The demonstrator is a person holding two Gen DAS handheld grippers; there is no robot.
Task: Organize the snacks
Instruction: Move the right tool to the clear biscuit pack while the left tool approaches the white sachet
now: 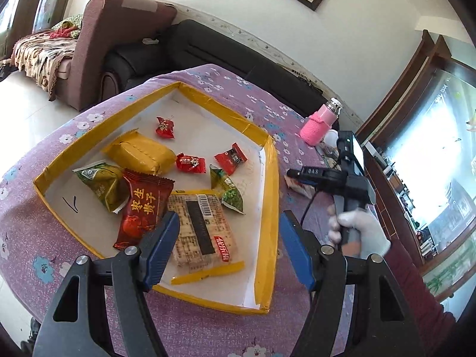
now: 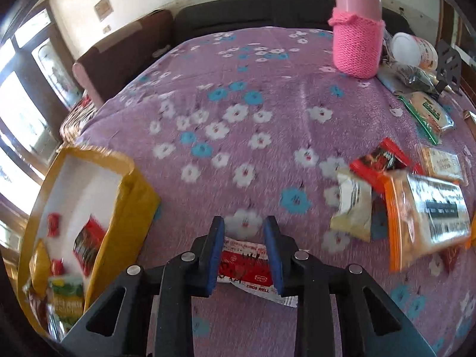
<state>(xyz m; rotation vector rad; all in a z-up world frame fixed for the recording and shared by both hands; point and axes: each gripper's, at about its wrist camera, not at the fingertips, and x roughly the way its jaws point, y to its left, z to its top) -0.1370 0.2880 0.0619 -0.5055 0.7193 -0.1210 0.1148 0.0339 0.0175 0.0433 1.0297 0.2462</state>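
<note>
1. Left wrist view: the left hand-held gripper (image 1: 229,235) hangs with its blue fingers wide apart, holding nothing, above the near edge of the yellow-rimmed tray (image 1: 269,184) on the purple floral tabletop (image 1: 208,327). In the tray lie a gold packet (image 1: 142,154), a dark red packet (image 1: 142,208), green packets, small red candies and a clear biscuit pack (image 1: 202,229).
2. Right wrist view: the right hand-held gripper (image 2: 244,255) is clamped on a red-and-white snack packet (image 2: 247,264), just above the tabletop's near edge. The tray sits at the left edge; loose snacks (image 2: 416,208) cluster at the right edge, a pink bottle (image 2: 357,38) near the far edge.
</note>
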